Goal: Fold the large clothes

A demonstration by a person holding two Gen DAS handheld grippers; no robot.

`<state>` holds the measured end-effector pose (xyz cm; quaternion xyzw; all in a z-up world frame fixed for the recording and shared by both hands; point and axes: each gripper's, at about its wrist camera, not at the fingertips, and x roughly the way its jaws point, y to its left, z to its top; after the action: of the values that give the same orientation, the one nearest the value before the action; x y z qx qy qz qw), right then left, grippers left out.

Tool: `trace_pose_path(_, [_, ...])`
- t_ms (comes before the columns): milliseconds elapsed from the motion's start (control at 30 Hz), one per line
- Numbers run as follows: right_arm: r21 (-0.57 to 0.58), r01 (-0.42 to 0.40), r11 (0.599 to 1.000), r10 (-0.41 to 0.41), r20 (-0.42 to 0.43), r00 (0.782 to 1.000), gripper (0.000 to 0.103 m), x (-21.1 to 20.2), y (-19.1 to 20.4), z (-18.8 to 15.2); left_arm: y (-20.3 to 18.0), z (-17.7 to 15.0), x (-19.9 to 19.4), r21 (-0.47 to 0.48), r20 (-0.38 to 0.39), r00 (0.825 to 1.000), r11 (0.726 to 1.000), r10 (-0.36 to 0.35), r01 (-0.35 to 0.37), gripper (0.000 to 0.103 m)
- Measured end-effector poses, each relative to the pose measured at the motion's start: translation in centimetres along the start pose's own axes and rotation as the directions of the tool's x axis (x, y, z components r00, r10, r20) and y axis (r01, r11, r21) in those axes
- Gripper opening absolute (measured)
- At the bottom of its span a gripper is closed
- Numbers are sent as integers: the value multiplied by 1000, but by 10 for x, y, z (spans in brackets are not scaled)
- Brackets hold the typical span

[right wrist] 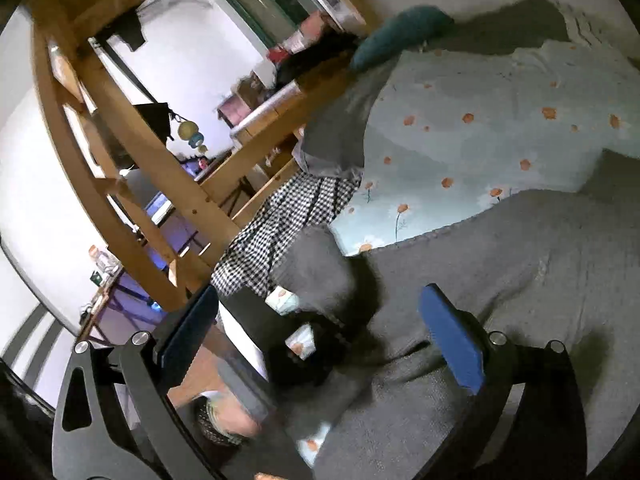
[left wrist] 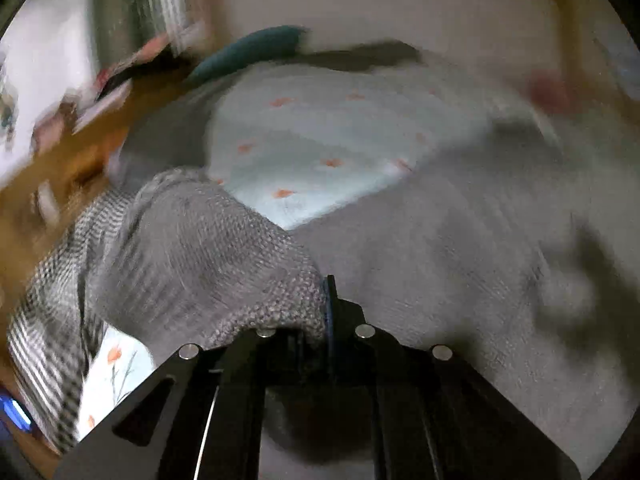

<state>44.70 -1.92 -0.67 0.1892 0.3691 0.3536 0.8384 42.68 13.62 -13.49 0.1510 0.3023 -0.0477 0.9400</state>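
Note:
A large grey knit garment (left wrist: 440,248) lies spread on a bed with a pale blue sheet printed with orange flowers (left wrist: 320,140). My left gripper (left wrist: 320,312) is shut on a bunched part of the grey knit (left wrist: 208,240) and holds it lifted above the bed; the view is blurred. In the right wrist view the same grey garment (right wrist: 520,264) covers the near part of the bed. My right gripper (right wrist: 320,332) is open and empty over its left edge, blue pads (right wrist: 452,340) wide apart. The left gripper's dark body with the raised grey fabric (right wrist: 320,264) shows between its fingers.
A black and white checked cloth (right wrist: 288,216) hangs at the bed's left edge, also in the left wrist view (left wrist: 52,320). A teal pillow (right wrist: 400,32) lies at the bed's far end. A wooden bed frame (right wrist: 160,168) stands on the left, with a cluttered room beyond it.

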Motion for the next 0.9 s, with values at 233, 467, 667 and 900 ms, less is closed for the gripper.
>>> trace_pose_path(233, [-211, 271, 939, -340, -458, 821, 100, 120, 60, 33, -83, -22, 9, 279, -6, 991, 952, 135, -128, 5])
trace_pose_path(467, [-394, 437, 809, -585, -610, 535, 99, 253, 66, 10, -85, -18, 17, 285, -6, 988, 948, 151, -143, 4])
trace_pose_path(667, [-535, 462, 707, -701, -616, 360, 38, 310, 53, -21, -86, -19, 19, 286, -17, 989, 949, 144, -133, 3])
trace_pose_path(900, [-201, 444, 873, -476, -551, 685, 19, 226, 54, 46, -73, -13, 12, 214, -2, 992, 969, 125, -121, 6])
